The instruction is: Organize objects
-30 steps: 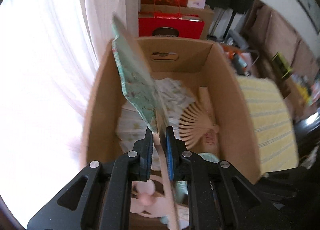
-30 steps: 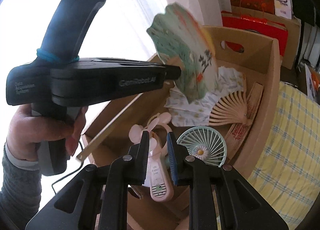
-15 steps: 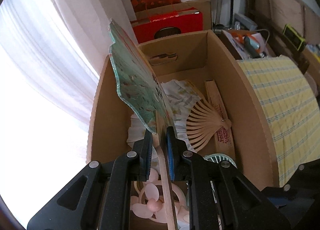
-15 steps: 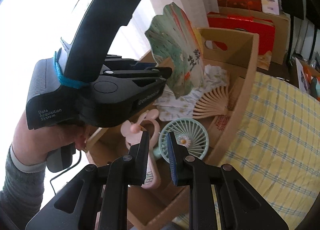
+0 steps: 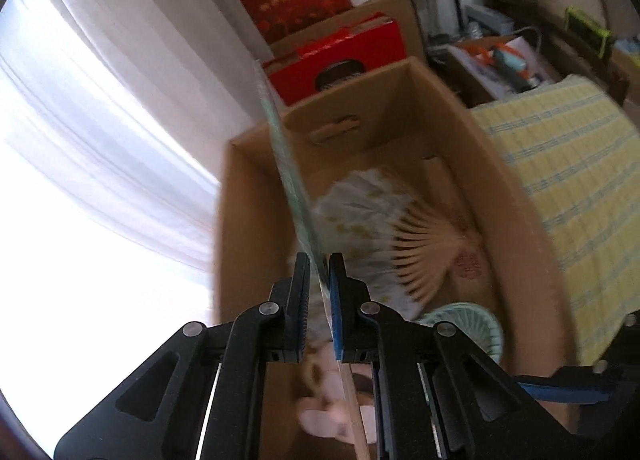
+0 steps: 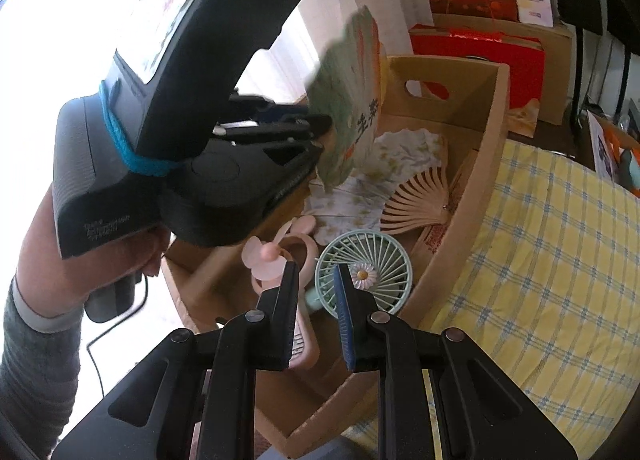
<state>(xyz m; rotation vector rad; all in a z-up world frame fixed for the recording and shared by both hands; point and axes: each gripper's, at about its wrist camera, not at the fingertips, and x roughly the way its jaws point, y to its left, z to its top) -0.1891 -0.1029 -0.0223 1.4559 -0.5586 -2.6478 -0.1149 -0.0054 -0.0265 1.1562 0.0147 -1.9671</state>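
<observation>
The left gripper (image 5: 319,272) is clamped tight on the thin wooden handle of a green paddle fan (image 6: 352,99), holding it up over an open cardboard box (image 6: 494,99). In the left wrist view the green paddle fan shows edge-on, like a thin line going up from the jaws; in the right wrist view its painted face shows, with green leaves, some orange and dark writing. The right gripper (image 6: 316,280) hangs over the near end of the box with its jaws a little apart — nothing is between them. Inside the box lie 4 things: a white folding fan (image 6: 400,175) with small flowers and pale wooden ribs, spread open in the middle; a folded wooden fan (image 6: 434,236) with red marks, just beside the right wall; a mint green handheld fan (image 6: 376,260) with a daisy at its middle; and a pink handheld fan (image 6: 276,256) next to it. The box sits beside a yellow checked cloth (image 6: 560,260). Behind the box stand red gift bags (image 5: 340,55) and another carton — and a bright white curtain (image 5: 100,139) fills the left side.
</observation>
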